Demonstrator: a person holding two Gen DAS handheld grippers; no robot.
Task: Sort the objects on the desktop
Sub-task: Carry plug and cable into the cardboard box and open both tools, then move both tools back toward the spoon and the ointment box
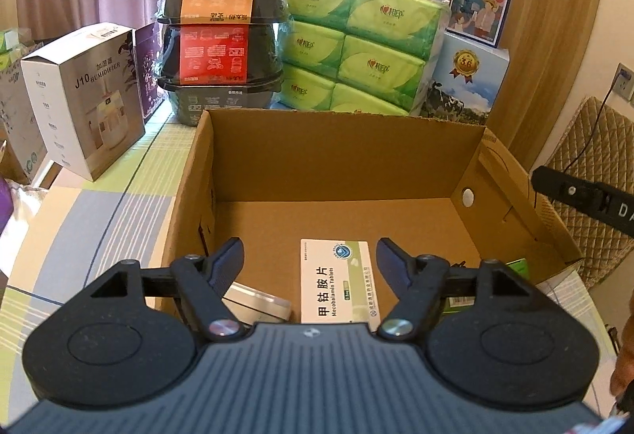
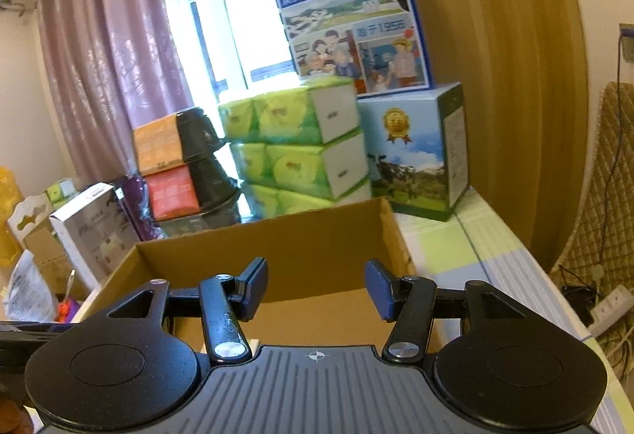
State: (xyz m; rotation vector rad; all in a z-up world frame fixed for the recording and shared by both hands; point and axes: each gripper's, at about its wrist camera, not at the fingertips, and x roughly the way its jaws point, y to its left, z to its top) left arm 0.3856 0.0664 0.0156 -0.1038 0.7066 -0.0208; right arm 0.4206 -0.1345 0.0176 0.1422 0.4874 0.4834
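Observation:
An open cardboard box stands on the desk. On its floor lies a white and green medicine box, flat, with a round white tin to its left. My left gripper hovers open over the box's near side, the medicine box below the gap between its fingers, nothing held. In the right wrist view my right gripper stands open and empty above the near edge of the same cardboard box. A black part of the right gripper shows at the right edge of the left wrist view.
Behind the box stand stacked black food bowls, green tissue packs and milk cartons. A humidifier box sits at the left. A striped cloth covers the desk. A power strip lies right of the desk edge.

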